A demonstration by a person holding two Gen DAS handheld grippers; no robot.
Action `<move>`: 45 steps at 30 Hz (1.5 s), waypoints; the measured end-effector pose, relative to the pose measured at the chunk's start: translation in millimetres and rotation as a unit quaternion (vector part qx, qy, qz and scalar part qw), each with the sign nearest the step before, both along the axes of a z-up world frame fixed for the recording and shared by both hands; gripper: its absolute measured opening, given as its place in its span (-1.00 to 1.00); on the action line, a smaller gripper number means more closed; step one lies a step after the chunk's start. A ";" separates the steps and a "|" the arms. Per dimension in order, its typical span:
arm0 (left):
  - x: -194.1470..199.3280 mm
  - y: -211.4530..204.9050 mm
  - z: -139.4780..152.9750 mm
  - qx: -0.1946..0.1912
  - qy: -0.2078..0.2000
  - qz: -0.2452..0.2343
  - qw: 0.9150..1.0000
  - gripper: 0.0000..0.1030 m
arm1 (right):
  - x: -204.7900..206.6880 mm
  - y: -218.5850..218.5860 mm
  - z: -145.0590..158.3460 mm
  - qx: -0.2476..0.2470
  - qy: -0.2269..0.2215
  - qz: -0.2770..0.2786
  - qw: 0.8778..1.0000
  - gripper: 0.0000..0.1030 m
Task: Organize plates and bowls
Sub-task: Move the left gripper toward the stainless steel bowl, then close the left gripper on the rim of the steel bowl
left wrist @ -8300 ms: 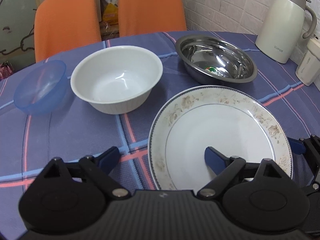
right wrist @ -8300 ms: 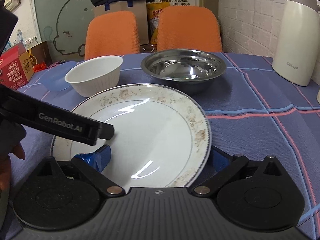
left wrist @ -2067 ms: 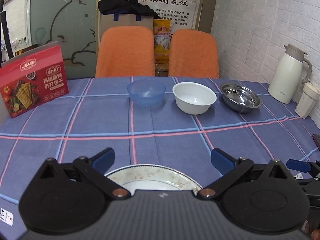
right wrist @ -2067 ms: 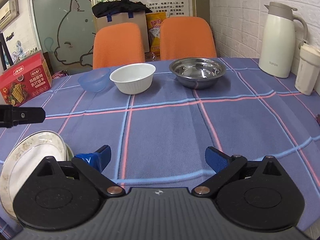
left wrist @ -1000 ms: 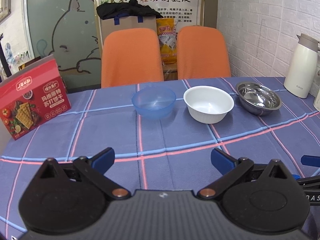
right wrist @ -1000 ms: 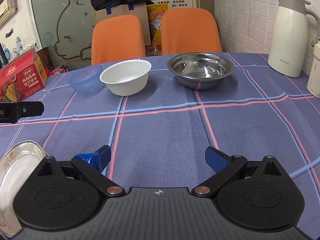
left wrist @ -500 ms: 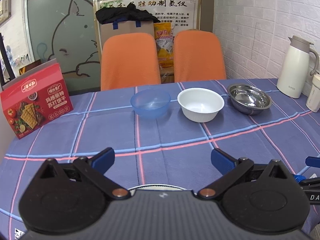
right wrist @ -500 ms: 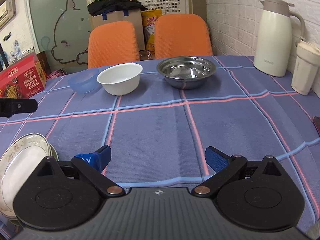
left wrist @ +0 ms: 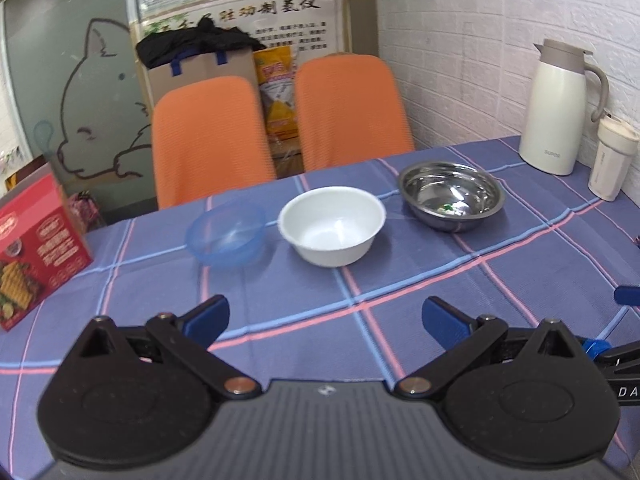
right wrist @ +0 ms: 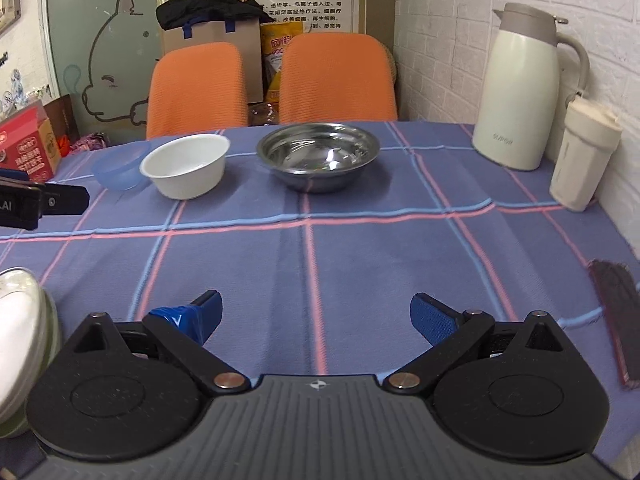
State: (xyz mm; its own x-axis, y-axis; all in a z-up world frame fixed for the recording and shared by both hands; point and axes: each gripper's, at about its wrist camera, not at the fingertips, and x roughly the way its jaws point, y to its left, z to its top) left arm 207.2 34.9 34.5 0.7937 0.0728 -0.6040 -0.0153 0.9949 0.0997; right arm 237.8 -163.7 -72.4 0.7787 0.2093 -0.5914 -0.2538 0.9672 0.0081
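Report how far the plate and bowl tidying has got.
Done, it seems: the plate lies at the near left table edge, apparently atop another dish. In hand: nothing; the left gripper and the right gripper are both open and empty over the tablecloth. Left: the blue bowl, white bowl and steel bowl stand apart in a row, unstacked.

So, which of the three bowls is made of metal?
The steel bowl, rightmost in the row, nearest the white jug. The middle bowl is white, the left bowl clear blue.
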 end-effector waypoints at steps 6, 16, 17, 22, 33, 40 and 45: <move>41.6 -22.5 0.1 0.018 -0.006 -0.018 1.000 0.98 | 34.2 -15.8 10.1 -0.029 -0.020 -0.013 0.999 0.71; 111.2 -39.5 2.3 0.020 -0.019 -0.059 0.998 0.98 | 102.3 -26.5 13.2 -0.005 -0.010 -0.015 1.000 0.71; 122.0 -39.6 4.4 0.015 -0.021 -0.063 0.998 0.98 | 108.9 -27.5 14.2 0.002 -0.010 -0.018 1.000 0.71; 173.5 -44.3 7.8 -0.015 -0.013 -0.099 0.995 0.98 | 144.1 -26.9 17.0 0.014 -0.010 -0.035 0.999 0.71; 269.7 -64.6 -37.0 -0.043 0.077 -0.129 0.988 0.96 | 205.8 -8.1 -15.3 -0.007 0.022 -0.041 0.999 0.71; 290.5 -65.0 -64.4 -0.046 0.112 -0.131 0.984 0.61 | 215.9 -3.3 -30.1 0.008 0.033 -0.024 0.999 0.69; 294.7 -66.4 -78.3 -0.045 0.123 -0.136 0.982 0.27 | 216.3 6.4 -36.6 0.002 0.022 -0.005 1.000 0.66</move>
State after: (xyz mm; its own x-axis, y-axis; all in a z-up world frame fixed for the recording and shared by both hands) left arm 501.9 -31.5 -43.7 0.6062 -0.1845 -0.7736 0.2662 0.9637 -0.0212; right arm 454.1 -157.3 -109.0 0.7541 0.2041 -0.6242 -0.2436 0.9696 0.0227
